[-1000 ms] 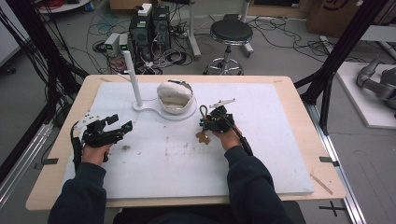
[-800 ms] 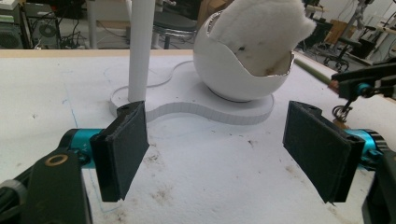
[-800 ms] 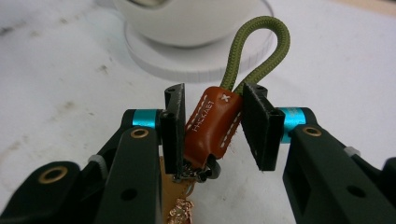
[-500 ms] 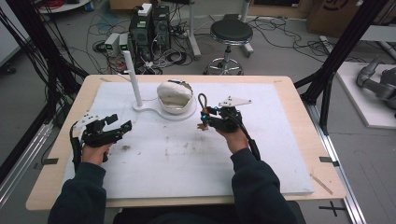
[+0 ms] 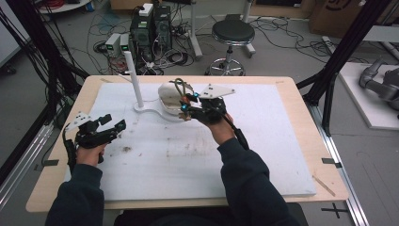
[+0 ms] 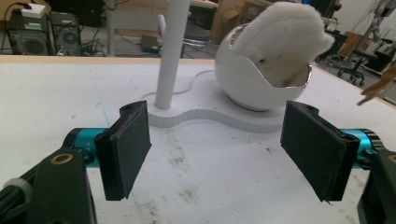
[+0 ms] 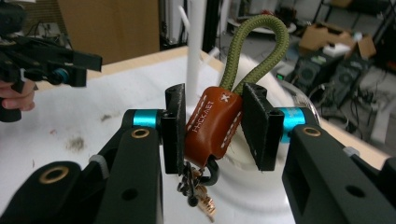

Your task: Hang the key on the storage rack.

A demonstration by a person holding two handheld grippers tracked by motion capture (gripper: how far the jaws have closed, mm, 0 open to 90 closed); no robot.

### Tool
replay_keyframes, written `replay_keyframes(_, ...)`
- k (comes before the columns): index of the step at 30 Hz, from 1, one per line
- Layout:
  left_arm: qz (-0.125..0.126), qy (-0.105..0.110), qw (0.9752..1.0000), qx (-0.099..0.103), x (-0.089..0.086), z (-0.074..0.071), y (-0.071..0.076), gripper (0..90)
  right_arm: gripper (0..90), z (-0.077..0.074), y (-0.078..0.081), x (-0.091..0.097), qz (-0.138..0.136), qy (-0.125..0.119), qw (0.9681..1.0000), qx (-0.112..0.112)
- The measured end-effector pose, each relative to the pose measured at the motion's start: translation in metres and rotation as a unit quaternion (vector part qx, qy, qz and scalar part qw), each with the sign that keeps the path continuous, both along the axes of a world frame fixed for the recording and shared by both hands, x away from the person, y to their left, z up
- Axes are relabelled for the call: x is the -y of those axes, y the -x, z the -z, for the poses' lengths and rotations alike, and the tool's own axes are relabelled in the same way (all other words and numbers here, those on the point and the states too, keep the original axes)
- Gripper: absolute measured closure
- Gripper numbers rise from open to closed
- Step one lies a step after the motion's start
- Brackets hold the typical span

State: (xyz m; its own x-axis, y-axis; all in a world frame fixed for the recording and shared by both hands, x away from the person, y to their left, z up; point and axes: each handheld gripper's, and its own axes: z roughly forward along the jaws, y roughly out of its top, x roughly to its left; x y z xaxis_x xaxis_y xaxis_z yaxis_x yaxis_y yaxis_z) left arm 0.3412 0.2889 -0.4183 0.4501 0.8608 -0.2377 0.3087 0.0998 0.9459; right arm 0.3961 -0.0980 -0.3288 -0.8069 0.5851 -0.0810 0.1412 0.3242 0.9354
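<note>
1. The right gripper is clenched on a keychain: its two pads press the brown leather tab from either side.
2. An olive cord loop stands up from the tab, and a dark metal clip with small trinkets hangs below it.
3. The keychain is held up off the mat, just right of the white bowl and near its rim.
4. The bowl sits on a white stand with an upright pole, at the far middle of the table.
5. A white fluffy lining pokes out of the bowl.
6. The left gripper rests at the near left, well apart from the bowl, its jaws spread wide with nothing between them.
</note>
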Motion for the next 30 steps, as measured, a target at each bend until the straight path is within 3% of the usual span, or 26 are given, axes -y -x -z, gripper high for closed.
replay_keyframes(6, -0.015, 0.005, 0.9999, 0.003, -0.009, 0.000, 0.001, 24.4, 63.0, -0.017, -0.013, -0.040, -0.021, 0.022, 0.9992, 0.025)
replay_keyframes(12, -0.021, 0.005, 0.9997, 0.006, -0.014, 0.000, 0.002, 25.1, 63.1, -0.021, -0.023, -0.079, -0.046, 0.040, 0.9971, 0.046)
replay_keyframes(22, -0.029, 0.015, 0.9994, 0.009, -0.020, 0.000, 0.004, 25.7, 63.2, -0.025, -0.042, -0.134, -0.065, 0.082, 0.9933, 0.049)
replay_keyframes(30, -0.025, 0.012, 0.9996, 0.007, -0.020, 0.001, 0.005, 25.9, 62.8, -0.013, -0.051, -0.148, -0.058, 0.117, 0.9909, 0.031)
